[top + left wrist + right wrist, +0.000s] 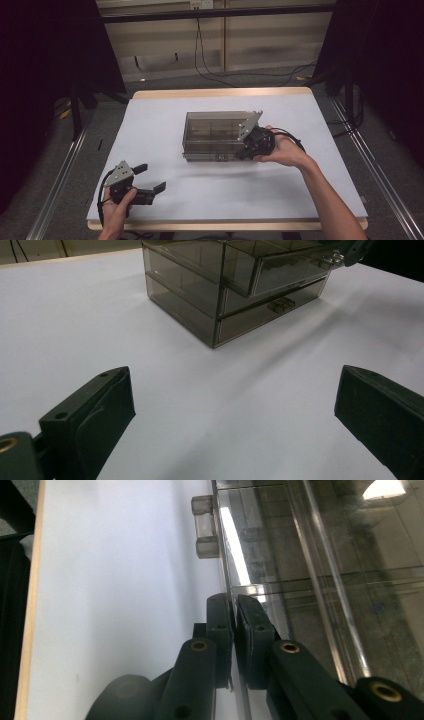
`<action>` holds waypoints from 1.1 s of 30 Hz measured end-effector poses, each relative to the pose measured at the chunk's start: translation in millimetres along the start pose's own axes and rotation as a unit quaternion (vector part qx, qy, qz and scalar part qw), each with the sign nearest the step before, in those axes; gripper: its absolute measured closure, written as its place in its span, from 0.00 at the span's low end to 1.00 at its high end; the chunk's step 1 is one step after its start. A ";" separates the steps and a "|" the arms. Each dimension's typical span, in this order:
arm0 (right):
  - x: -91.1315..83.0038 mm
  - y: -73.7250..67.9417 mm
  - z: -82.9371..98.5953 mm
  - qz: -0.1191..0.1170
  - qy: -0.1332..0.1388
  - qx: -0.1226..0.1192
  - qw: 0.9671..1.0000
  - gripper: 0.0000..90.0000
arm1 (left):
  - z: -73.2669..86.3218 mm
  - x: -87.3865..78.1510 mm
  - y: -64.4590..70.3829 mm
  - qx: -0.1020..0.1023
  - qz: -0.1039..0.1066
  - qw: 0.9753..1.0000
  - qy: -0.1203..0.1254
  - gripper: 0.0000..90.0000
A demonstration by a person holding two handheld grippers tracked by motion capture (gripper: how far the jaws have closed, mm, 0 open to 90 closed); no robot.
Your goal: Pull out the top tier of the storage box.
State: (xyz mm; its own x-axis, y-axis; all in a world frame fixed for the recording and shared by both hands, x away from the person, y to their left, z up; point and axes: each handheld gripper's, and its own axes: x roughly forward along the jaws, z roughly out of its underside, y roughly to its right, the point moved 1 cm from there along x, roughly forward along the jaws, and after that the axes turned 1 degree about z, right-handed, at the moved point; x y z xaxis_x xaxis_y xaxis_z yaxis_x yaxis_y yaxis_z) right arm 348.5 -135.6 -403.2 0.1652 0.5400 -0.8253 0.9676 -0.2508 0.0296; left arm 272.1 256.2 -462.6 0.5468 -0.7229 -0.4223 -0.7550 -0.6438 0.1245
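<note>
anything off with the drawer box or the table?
One thing: the upper drawer of the smoked clear drawer box sits slightly proud of the lower drawer, with the right gripper shut on its front panel. Box looks square on the table, no spill or damage visible. Left gripper is open, apart from it.

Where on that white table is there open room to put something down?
Bare room: the white table left of the smoky clear plastic drawer box, and the front strip between the open left gripper and the person's right forearm. Crowded: the box's right front corner, where the right gripper clamps.
</note>
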 end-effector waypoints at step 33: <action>-1.5 -9.2 -2.3 -0.020 -0.017 -0.024 0.999 0.98 | -0.1 -0.6 -0.2 0.001 -0.001 1.000 0.001 0.03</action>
State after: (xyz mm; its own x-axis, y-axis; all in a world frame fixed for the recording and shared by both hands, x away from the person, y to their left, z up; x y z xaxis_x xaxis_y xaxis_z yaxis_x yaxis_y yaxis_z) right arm 339.8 -132.3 -400.9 0.1197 0.5220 -0.8445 0.9814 -0.1906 0.0213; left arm 271.9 256.8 -462.3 0.5493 -0.7216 -0.4213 -0.7540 -0.6454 0.1222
